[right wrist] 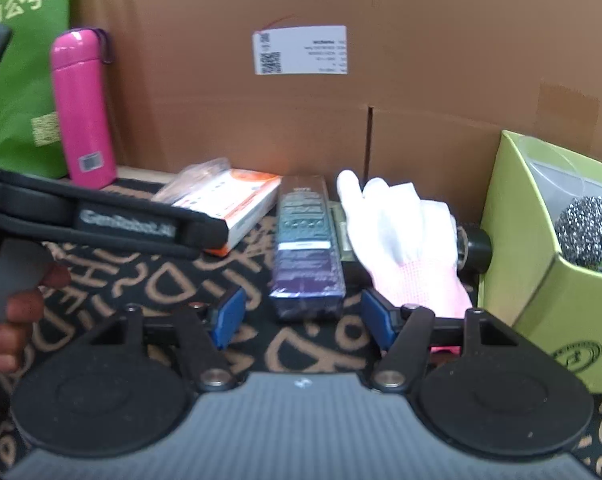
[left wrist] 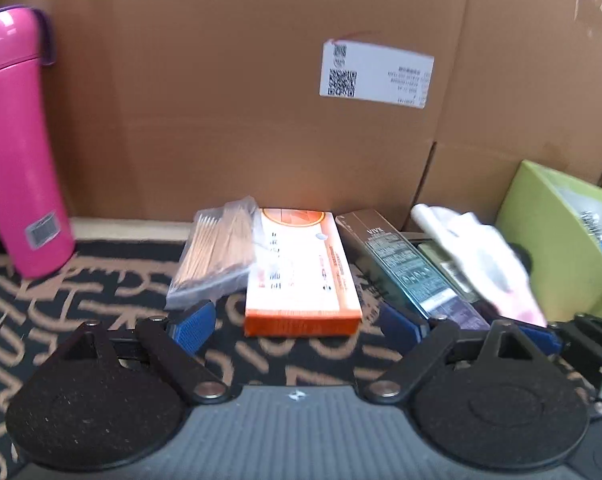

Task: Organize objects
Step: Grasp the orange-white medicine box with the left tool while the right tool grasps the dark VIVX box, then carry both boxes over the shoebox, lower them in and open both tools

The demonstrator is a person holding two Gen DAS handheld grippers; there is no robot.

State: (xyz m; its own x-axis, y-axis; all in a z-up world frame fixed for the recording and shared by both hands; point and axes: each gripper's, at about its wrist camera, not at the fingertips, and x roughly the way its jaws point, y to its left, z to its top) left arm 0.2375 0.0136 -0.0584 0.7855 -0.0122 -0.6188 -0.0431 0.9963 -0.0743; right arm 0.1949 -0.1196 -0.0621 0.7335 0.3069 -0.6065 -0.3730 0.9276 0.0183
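An orange-and-white carton (left wrist: 301, 276) lies flat on the patterned mat, and its near end sits between the pads of my left gripper (left wrist: 297, 320), with a gap on each side. Left of it lies a clear bag of wooden swabs (left wrist: 217, 252). A dark shiny box (right wrist: 307, 256) lies lengthwise to the carton's right. Its near end is between the blue pads of my right gripper (right wrist: 303, 314), which do not touch it. A white glove with a pink cuff (right wrist: 401, 232) lies just right of the dark box, over a dark object.
A big cardboard box (left wrist: 241, 100) walls off the back. A pink flask (left wrist: 21, 152) stands at the left. A lime-green box (right wrist: 541, 260) holding a steel scourer (right wrist: 587, 232) stands at the right. A green bag (right wrist: 21, 80) leans behind the flask. A bare hand (right wrist: 17, 312) grips the left tool's handle.
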